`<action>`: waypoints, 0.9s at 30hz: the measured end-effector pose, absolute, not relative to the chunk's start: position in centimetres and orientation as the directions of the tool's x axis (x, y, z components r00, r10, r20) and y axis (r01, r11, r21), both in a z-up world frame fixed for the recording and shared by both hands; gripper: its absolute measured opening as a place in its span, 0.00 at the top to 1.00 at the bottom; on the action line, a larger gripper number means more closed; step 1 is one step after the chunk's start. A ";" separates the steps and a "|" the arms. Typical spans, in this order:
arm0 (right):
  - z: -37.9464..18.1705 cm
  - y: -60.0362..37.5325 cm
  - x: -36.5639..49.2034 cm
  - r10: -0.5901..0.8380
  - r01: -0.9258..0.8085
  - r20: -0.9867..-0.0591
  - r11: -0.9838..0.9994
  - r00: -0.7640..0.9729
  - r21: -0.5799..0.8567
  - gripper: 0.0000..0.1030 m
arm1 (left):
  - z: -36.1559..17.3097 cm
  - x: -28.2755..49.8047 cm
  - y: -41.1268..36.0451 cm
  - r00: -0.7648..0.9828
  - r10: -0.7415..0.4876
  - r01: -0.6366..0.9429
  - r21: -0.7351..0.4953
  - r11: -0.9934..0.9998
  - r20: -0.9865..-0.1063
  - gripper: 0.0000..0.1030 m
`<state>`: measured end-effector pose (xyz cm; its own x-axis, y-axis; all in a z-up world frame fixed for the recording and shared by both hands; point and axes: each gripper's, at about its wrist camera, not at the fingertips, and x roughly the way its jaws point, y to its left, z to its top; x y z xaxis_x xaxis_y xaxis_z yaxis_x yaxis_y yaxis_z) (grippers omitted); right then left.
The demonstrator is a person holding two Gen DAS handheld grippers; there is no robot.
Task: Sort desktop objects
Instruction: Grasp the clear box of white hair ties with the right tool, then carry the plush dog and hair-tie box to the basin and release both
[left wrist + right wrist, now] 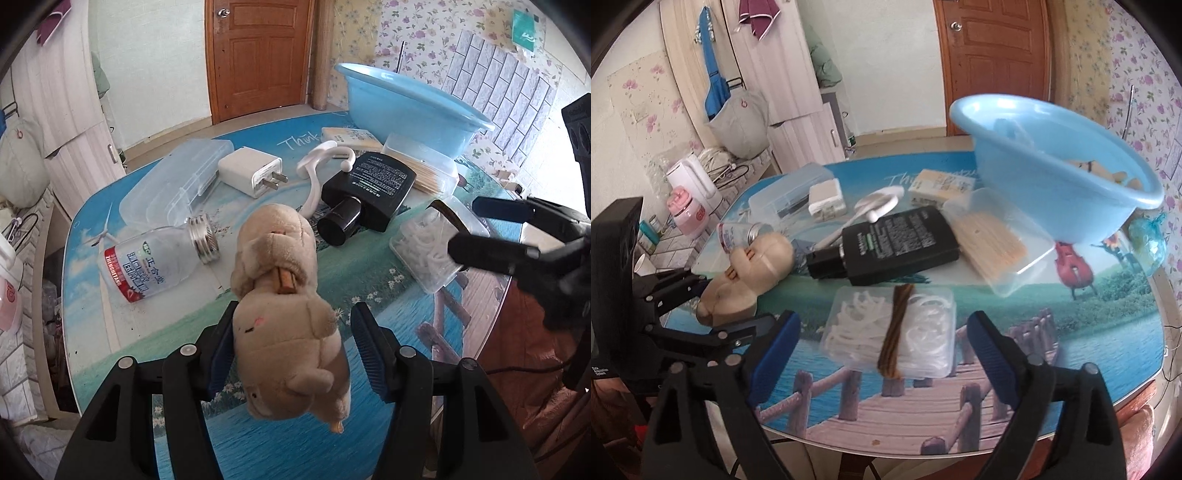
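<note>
A beige plush toy [280,251] lies on the picture-printed table [140,343], its lower half between the blue pads of my left gripper [295,314]. That gripper is open: the left pad touches the toy and a small gap shows at the right pad. In the right wrist view the toy [757,258] sits at the left. My right gripper [882,350] is open and hovers over a clear box of white floss picks [857,332] with a brown twisted tie [895,328] lying across it. A blue basin [1052,162] stands at the back right, with light-coloured items inside.
Scattered on the table are a flat black bottle [369,188], a white charger [251,173], a capped clear bottle [155,262], a clear case [177,181], a white hook [317,173] and a clear box of wooden sticks [993,240]. The table's front edge [960,443] is close.
</note>
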<state>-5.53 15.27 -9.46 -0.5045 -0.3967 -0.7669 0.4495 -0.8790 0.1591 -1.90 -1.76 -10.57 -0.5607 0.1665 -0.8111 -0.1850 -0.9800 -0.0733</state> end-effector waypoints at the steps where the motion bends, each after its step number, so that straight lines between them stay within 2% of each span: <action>1: -9.7 15.1 -5.5 -0.392 0.451 -0.773 -0.879 -0.499 0.154 0.07 | -10.6 -1.9 -1.7 -0.562 0.161 -0.183 -0.068 -0.981 -0.811 0.44; 2: -9.9 14.9 -5.4 -0.384 0.454 -0.778 -0.879 -0.498 0.143 0.07 | -10.5 -1.8 -1.7 -0.568 0.153 -0.180 -0.059 -0.982 -0.809 0.54; 12: -11.1 13.7 -5.4 -0.305 0.460 -0.810 -0.887 -0.501 0.050 0.07 | -8.8 -1.4 -2.2 -0.607 0.178 -0.176 -0.087 -0.981 -0.775 0.54; 13: -11.2 13.9 -5.5 -0.311 0.456 -0.811 -0.888 -0.496 0.061 0.11 | -8.5 -1.4 -2.2 -0.612 0.178 -0.177 -0.086 -0.980 -0.771 0.54; 14: -11.2 14.1 -5.4 -0.319 0.455 -0.806 -0.888 -0.499 0.070 0.16 | -8.3 -1.4 -2.2 -0.616 0.177 -0.176 -0.085 -0.981 -0.768 0.54; 15: -11.0 14.4 -5.4 -0.324 0.451 -0.798 -0.889 -0.507 0.075 0.18 | -8.1 -1.4 -2.2 -0.619 0.176 -0.175 -0.083 -0.981 -0.765 0.54; 19: -9.7 16.0 -5.3 -0.385 0.444 -0.760 -0.885 -0.524 0.143 0.18 | -7.6 -1.5 -2.1 -0.628 0.178 -0.170 -0.089 -0.981 -0.758 0.54; 23: -7.6 17.3 -4.7 -0.409 0.445 -0.703 -0.884 -0.582 0.146 0.18 | -6.6 -1.4 -2.1 -0.637 0.202 -0.171 -0.118 -0.978 -0.744 0.54; 27: -6.3 18.1 -4.7 -0.425 0.441 -0.672 -0.883 -0.607 0.160 0.18 | -5.7 -1.8 -1.3 -0.656 0.192 -0.181 -0.096 -0.979 -0.730 0.54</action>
<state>-4.69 18.09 -6.30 -0.6065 -0.4247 -0.6721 0.4413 -0.8830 0.1598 -1.78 -1.31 -5.68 -0.6557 0.1922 -0.7302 -0.1805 -0.9789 -0.0956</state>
